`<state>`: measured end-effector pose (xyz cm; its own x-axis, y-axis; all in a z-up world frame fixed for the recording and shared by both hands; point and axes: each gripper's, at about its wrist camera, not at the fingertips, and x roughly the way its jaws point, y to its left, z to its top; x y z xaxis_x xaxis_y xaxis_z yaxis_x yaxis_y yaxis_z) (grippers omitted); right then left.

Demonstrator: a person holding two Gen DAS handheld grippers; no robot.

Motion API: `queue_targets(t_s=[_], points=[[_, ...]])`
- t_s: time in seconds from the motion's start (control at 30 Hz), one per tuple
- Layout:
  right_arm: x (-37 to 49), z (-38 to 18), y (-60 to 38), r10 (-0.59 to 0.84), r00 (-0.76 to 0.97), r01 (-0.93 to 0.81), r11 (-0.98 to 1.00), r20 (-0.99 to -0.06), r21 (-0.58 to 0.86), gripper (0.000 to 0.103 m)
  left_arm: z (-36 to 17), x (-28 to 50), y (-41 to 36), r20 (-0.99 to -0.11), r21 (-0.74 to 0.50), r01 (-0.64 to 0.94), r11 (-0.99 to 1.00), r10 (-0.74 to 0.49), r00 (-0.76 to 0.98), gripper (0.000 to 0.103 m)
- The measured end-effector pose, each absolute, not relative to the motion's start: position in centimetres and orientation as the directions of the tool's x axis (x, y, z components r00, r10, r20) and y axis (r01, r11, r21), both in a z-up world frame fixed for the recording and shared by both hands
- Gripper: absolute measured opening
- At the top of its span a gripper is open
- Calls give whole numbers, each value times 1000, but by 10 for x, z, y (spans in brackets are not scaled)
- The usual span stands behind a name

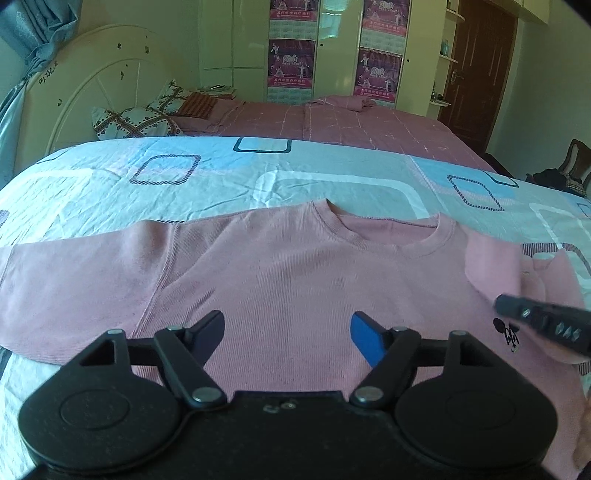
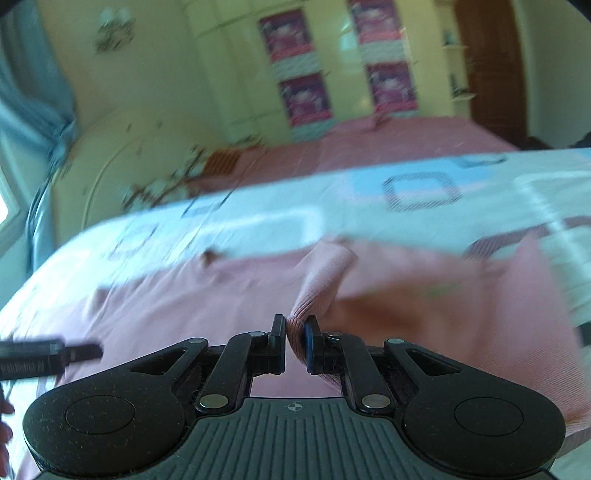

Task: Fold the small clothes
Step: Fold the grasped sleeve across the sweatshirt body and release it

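Bedroom, daylight. Pink long-sleeved top (image 1: pixel 280 266) lies front-up on a bedsheet (image 1: pixel 207 184) printed with pale blue and white blocks and dark rounded-square outlines; the sheet shows fine creases. Neckline faces the far side of the bed. One sleeve (image 1: pixel 74 273) lies stretched flat to the left of the left wrist view. The opposite sleeve (image 2: pixel 325 280) is lifted and folded in over the body of the top. Small dark embroidered figure (image 1: pixel 508 334) sits on the chest near that side.

Left gripper (image 1: pixel 288 334) hovers over the lower middle of the top, jaws spread wide, nothing between them, not touching the cloth as far as I can tell.

Right gripper (image 2: pixel 294 341) has its jaws pinched tight on a bunched fold of the pink sleeve; the fabric rises in a ridge from the pads. Right wrist view is smeared with motion blur.

Beyond the patterned sheet, a pink checked bedspread (image 1: pixel 369 122) covers the far part of the bed. 2 patterned pillows (image 1: pixel 140 118) lean by a cream arched headboard (image 1: pixel 92 85), paint chipped in spots. Cream wardrobe (image 1: pixel 240 48) along the back wall carries 4 purple posters (image 1: pixel 291 62). Brown wooden door (image 1: pixel 480 70) at far right. Blue curtain (image 1: pixel 33 29) at upper left. Dark chair (image 1: pixel 576 162) with clothing on it at the right edge.
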<state>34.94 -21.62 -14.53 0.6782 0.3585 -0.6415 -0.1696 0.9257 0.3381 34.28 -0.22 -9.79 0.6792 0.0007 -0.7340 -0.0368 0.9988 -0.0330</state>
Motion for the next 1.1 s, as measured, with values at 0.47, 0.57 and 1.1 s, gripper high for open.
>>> queue_targets(t_s=[0.47,0.57,1.1], points=[[305,-141,-280,186,719,-53,975,-669,214,60,-155,388,-64,-795,-315,108,943,-324,513,74],[289,-151,-316,94,704,44,983,-704,176,60,-165,394,-72,-781,-351,103,931,-352,516,65],[284,-188,-346,6,650,157,977,-760,141,60,-86,379,-48,-514,-426,162,890,-386,766,6]])
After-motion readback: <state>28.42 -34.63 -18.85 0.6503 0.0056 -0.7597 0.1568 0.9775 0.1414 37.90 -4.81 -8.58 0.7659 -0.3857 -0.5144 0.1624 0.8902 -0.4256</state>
